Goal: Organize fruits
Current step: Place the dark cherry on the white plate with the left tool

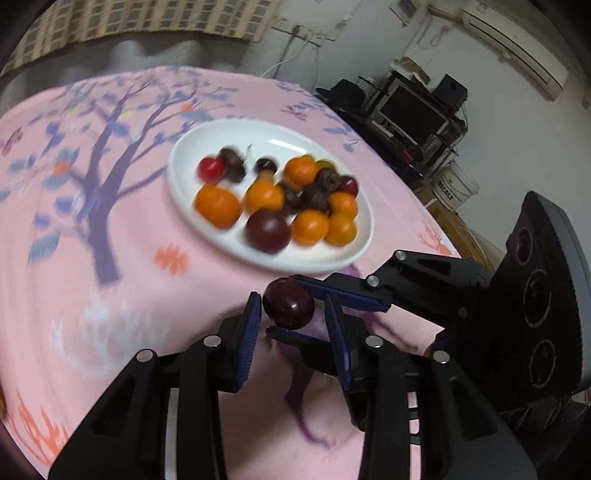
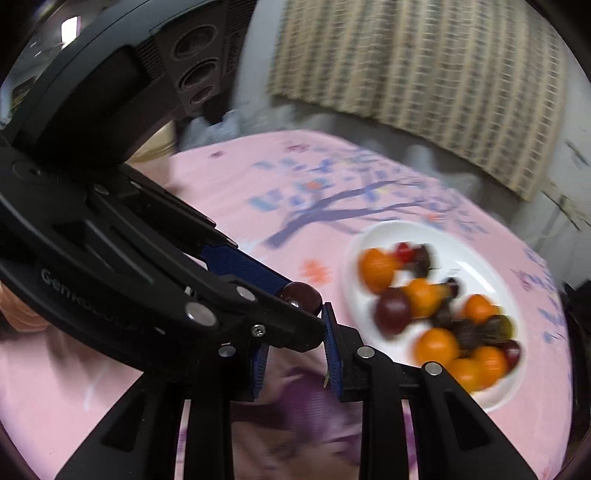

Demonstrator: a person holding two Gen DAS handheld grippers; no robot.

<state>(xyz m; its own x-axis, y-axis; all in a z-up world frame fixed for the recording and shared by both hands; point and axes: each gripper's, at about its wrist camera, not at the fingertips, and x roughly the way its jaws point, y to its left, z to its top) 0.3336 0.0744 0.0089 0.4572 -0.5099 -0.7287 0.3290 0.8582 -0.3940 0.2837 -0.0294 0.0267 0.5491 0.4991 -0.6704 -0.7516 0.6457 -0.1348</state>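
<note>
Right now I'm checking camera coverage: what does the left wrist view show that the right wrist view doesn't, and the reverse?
Only the left wrist view: a monitor, a white bucket and a wall air conditioner.
Only the right wrist view: the left tool seen from the side, with lettering on its body.
Both: the white plate of orange and dark fruit, the pink tree-print cloth, the checked curtain, and a dark plum at the tool tips.
</note>
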